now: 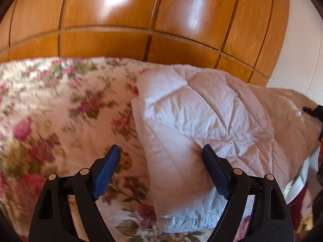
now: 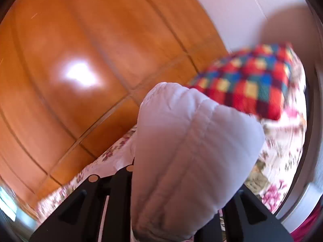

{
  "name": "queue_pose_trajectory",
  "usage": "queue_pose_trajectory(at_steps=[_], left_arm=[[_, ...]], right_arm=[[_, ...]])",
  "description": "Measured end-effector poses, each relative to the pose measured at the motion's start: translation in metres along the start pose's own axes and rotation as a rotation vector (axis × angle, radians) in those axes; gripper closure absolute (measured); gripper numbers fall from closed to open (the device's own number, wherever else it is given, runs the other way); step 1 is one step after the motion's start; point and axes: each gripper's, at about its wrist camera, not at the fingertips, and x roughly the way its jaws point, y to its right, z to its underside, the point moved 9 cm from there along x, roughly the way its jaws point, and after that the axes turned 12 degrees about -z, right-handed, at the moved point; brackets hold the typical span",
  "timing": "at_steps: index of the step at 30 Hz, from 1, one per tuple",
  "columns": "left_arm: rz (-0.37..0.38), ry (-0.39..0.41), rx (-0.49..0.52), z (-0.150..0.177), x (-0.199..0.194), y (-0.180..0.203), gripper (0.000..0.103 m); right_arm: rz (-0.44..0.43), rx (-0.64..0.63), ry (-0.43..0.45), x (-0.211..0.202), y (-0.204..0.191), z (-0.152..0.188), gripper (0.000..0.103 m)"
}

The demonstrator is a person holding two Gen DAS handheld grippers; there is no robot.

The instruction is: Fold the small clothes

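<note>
A white quilted garment (image 1: 201, 117) lies on the floral bedcover (image 1: 50, 111), stretched from the near middle toward the right. My left gripper (image 1: 161, 153) is open and empty, its blue-padded fingers (image 1: 105, 173) hovering over the garment's near left edge. In the right wrist view a thick bunch of the same white quilted garment (image 2: 187, 151) rises between my right gripper's fingers and hides them; the right gripper (image 2: 173, 211) is shut on it and lifts that end. The right gripper's tip (image 1: 315, 111) shows at the far right in the left wrist view.
A wooden wardrobe (image 1: 141, 20) stands behind the bed. A red, blue and yellow checked cushion (image 2: 248, 80) lies on the bed at the right. A white wall (image 2: 242, 10) is beyond it.
</note>
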Motion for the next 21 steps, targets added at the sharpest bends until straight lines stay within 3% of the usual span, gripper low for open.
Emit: queue_pose_trajectory(at_steps=[10, 16, 21], left_arm=[[0.037, -0.036, -0.034, 0.014, 0.004, 0.009, 0.021], [0.064, -0.051, -0.064, 0.016, 0.005, 0.005, 0.021], [0.091, -0.067, -0.095, 0.018, 0.007, 0.002, 0.021]], right_arm=[[-0.058, -0.376, -0.021, 0.010, -0.130, 0.017, 0.084], [-0.122, -0.508, -0.064, 0.017, -0.183, 0.049, 0.082], [-0.177, -0.671, -0.115, 0.019, -0.227, 0.096, 0.079]])
